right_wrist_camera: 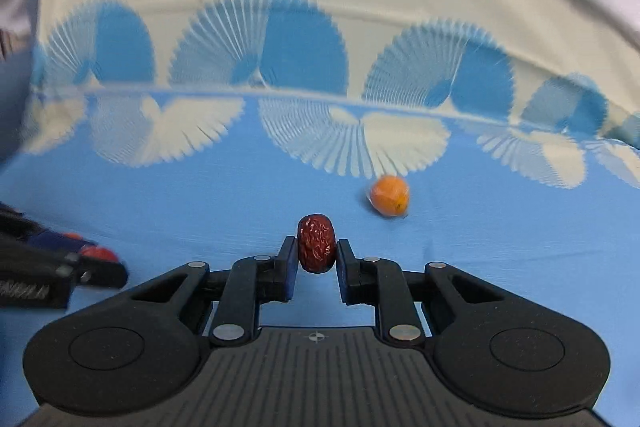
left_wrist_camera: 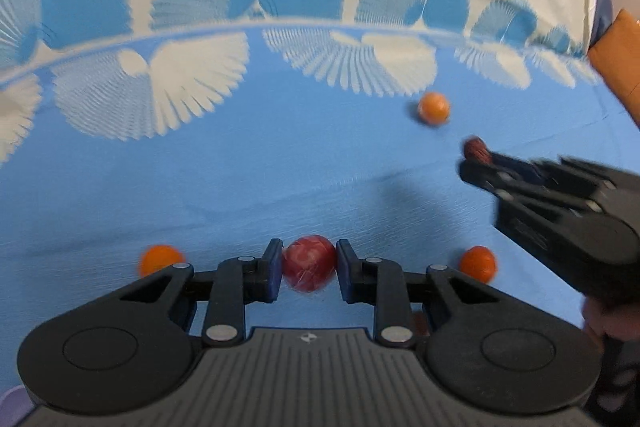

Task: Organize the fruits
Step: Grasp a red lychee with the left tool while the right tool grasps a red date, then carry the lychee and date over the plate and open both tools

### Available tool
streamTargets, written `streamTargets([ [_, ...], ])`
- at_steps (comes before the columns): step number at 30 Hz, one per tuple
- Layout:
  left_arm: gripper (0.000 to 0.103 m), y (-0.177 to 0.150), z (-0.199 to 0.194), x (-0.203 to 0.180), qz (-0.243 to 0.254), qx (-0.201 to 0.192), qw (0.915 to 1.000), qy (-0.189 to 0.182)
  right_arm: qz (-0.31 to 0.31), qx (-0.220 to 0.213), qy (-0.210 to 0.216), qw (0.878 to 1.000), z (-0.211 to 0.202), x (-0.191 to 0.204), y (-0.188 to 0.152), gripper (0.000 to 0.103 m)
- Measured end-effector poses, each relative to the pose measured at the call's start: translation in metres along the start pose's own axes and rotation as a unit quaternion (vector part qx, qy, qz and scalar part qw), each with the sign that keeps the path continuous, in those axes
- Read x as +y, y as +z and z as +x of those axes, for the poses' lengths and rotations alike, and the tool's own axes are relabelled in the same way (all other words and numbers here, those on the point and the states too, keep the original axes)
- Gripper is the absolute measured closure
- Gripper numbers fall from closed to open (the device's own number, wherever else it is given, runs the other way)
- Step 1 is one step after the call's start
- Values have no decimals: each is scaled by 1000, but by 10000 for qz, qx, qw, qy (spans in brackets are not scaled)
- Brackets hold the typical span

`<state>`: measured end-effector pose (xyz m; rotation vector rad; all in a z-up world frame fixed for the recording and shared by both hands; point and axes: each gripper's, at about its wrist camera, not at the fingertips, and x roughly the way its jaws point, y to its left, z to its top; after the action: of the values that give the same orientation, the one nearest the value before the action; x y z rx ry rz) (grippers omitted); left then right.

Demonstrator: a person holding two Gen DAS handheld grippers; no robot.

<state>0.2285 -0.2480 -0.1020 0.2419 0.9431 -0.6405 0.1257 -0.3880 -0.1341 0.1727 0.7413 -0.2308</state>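
left claw [left_wrist_camera: 308, 265]: bottom centre of the left wrist view, clamped on a round red fruit [left_wrist_camera: 308, 263] wrapped in shiny plastic, pads touching both its sides
right claw [right_wrist_camera: 316, 259]: bottom centre of the right wrist view, pinched shut on a wrinkly dark red date [right_wrist_camera: 316, 242], which sits upright between the tips
near oranges: two small orange fruits on the cloth, one [left_wrist_camera: 159, 259] just left of the left claw and one [left_wrist_camera: 478, 263] just right of it, both a bit blurry
right claw from the other side: comes in from the right edge of the left wrist view, date [left_wrist_camera: 477, 150] poking out of its tip, up off the cloth with a shadow under it
left claw from the other side: lower left edge of the right wrist view, blurred, a bit of red showing at the tip
far orange [right_wrist_camera: 390, 195]: sits alone past the date, right of centre, looks plastic-wrapped too; same one [left_wrist_camera: 433, 108] shows upper right of centre in the left wrist view
surface: blue cloth [left_wrist_camera: 200, 187] with white fan shapes, turning cream with blue fans toward the top of the frame; can't tell what's under it
far right edge: something orange-brown [left_wrist_camera: 616, 55], too cut off to identify
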Motion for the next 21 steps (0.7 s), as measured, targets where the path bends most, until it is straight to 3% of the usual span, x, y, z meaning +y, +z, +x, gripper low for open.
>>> streamTargets([
  [5,72,-22,-66,9,-131,-166,9997,102,117,-125,159,9997,-82,26,-18,82],
  [12,72,-76,-155,33,-530,-206,9974,437,144,-31,822,9965,-174,88,-43,82],
  [21,72,-144,-231,74,-997,-292,9909,851,-387,189,1533,9872,-233,167,-58,82],
])
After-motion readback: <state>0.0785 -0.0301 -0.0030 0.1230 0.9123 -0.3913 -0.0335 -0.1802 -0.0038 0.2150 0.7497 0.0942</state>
